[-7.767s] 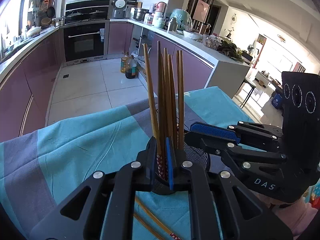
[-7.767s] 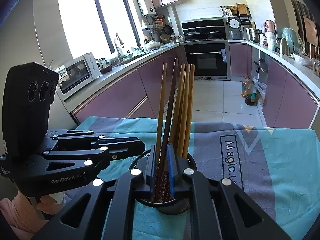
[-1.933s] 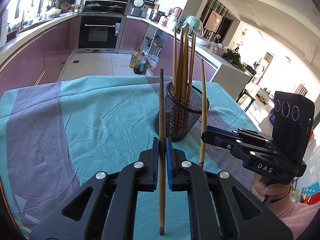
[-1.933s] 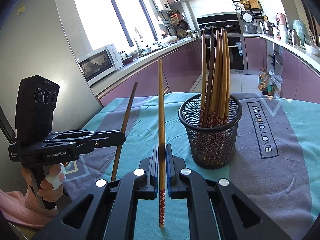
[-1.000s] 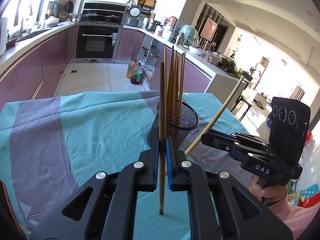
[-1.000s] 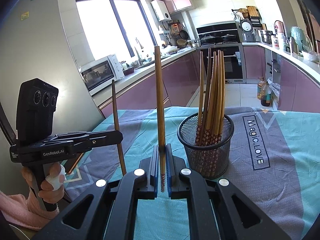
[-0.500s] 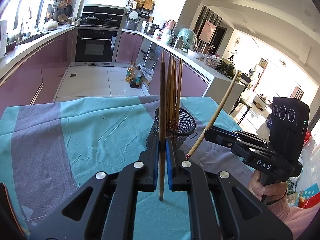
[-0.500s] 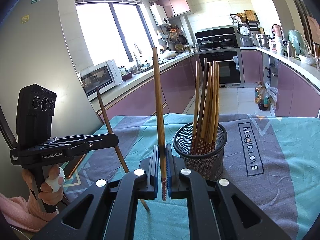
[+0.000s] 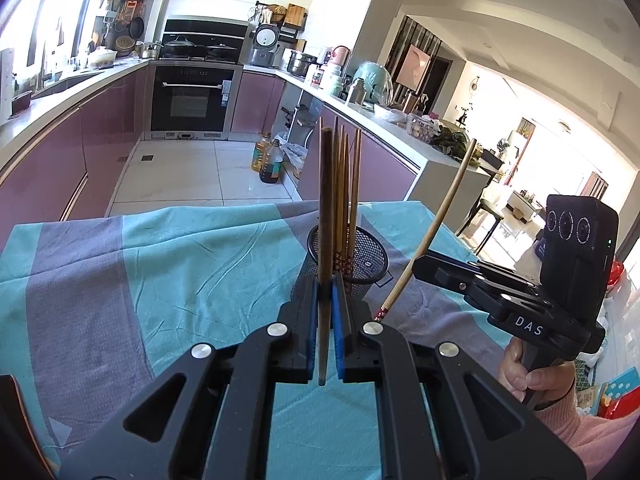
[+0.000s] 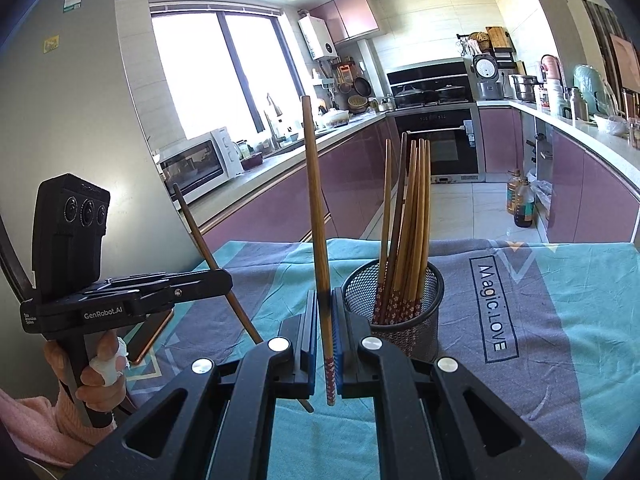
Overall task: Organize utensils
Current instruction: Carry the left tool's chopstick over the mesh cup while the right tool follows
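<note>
A black mesh holder (image 9: pixel 362 256) (image 10: pixel 404 312) stands on the cloth-covered table and holds several wooden chopsticks (image 10: pixel 412 216). My left gripper (image 9: pixel 325 300) is shut on a dark wooden chopstick (image 9: pixel 325 208), held upright just in front of the holder. My right gripper (image 10: pixel 325 312) is shut on a lighter chopstick (image 10: pixel 316 208) with a patterned end, upright, left of the holder. In the left wrist view the right gripper (image 9: pixel 424 266) holds its chopstick (image 9: pixel 436 220) tilted, right of the holder. In the right wrist view the left gripper (image 10: pixel 224 280) holds its chopstick (image 10: pixel 208 248) tilted.
A teal and grey cloth (image 9: pixel 160 264) (image 10: pixel 560 320) covers the table. A dark flat object (image 10: pixel 150 332) lies at the table's left edge. Purple kitchen cabinets (image 9: pixel 52 160), an oven (image 9: pixel 192 100) and counters stand beyond the table.
Both grippers have lifted their chopsticks off the table and brought them closer to the holder. The chopsticks sit higher and nearer the holder's rim than a second ago.
</note>
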A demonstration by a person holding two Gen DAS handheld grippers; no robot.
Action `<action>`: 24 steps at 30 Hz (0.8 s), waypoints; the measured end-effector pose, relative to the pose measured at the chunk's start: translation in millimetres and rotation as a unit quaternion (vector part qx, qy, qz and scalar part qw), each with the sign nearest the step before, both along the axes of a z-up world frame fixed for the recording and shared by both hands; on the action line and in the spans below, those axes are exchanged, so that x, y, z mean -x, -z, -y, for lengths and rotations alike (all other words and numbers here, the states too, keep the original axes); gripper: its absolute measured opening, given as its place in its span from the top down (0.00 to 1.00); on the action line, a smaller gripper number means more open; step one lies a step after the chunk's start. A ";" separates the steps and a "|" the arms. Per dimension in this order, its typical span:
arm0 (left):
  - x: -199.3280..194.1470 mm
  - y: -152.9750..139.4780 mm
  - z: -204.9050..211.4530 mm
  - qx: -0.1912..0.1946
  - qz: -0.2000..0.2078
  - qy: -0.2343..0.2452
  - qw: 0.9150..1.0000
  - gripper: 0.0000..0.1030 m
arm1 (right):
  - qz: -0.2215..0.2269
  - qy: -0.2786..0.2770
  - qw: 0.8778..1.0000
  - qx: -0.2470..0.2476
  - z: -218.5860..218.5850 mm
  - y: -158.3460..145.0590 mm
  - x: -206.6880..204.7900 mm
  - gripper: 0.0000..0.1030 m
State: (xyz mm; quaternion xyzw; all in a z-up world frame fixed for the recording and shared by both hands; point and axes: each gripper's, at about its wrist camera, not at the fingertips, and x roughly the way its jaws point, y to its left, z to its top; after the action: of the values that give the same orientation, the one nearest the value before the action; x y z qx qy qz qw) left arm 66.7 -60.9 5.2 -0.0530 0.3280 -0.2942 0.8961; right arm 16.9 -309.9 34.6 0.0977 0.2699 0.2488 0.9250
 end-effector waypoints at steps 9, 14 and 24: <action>-2.9 -6.8 -3.1 0.011 0.007 0.006 1.000 0.93 | 0.011 0.004 1.000 -0.002 2.4 -6.8 -1.1 0.94; -3.6 -10.9 -3.5 0.013 0.014 0.009 1.000 0.93 | 0.016 0.005 1.000 -0.002 3.2 -9.8 -3.6 0.94; -3.5 -11.1 -2.6 0.010 0.023 0.009 1.000 0.93 | 0.024 0.005 1.000 -0.002 4.4 -14.5 -5.8 0.94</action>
State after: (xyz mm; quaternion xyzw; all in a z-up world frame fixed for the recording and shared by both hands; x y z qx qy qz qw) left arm 70.2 -58.3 16.3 -0.0523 0.3047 -0.3069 0.9001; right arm 22.6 -314.3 49.1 0.0950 0.2468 0.2473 0.9322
